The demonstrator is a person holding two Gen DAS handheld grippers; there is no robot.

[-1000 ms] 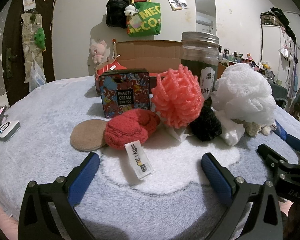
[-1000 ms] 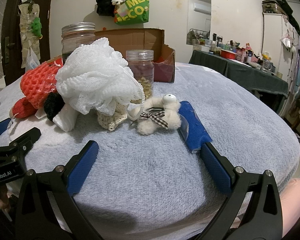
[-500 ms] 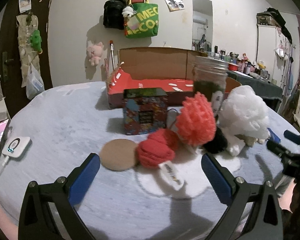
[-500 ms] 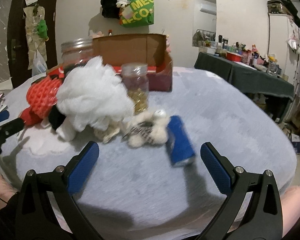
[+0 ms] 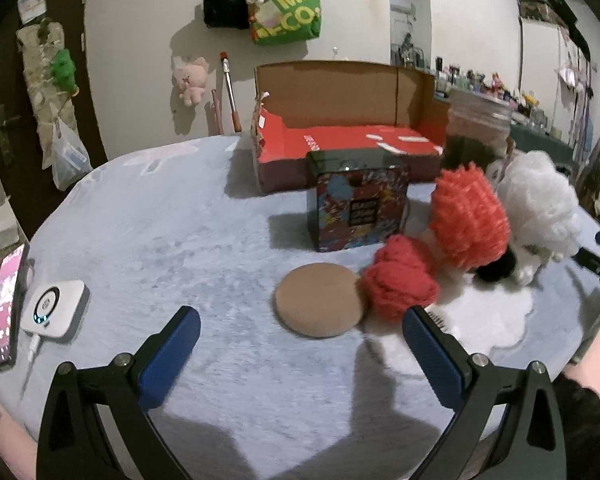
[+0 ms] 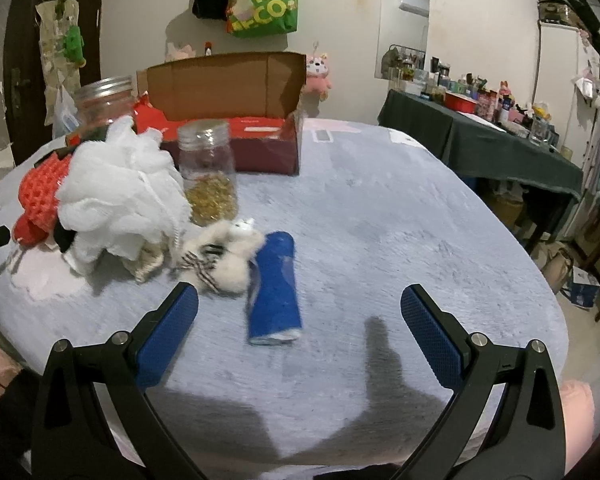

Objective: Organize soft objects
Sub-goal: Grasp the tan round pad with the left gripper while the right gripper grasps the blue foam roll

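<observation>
My left gripper (image 5: 300, 344) is open and empty above the grey fleece table, a tan round pad (image 5: 319, 305) just ahead of it. Beside the pad lie a red knitted cloth (image 5: 400, 280), a coral mesh puff (image 5: 468, 220), a black puff (image 5: 496, 270) and a white bath puff (image 5: 540, 204). My right gripper (image 6: 298, 320) is open and empty, raised over a rolled blue cloth (image 6: 275, 288). A small plush bear (image 6: 228, 256) lies left of the roll, next to the white puff (image 6: 120, 192) and the coral puff (image 6: 36, 188).
An open cardboard box with a red floor (image 5: 340, 136) stands at the back. A patterned tin (image 5: 358, 200) and glass jars (image 6: 210, 172) stand among the soft things. A phone (image 5: 4, 304) and a white charger (image 5: 54, 306) lie at the left edge. A cluttered green side table (image 6: 480, 132) is at the right.
Both grippers have risen and drawn back from the pile, so the objects look smaller and farther. The left view has swung left. Both stay open and empty.
</observation>
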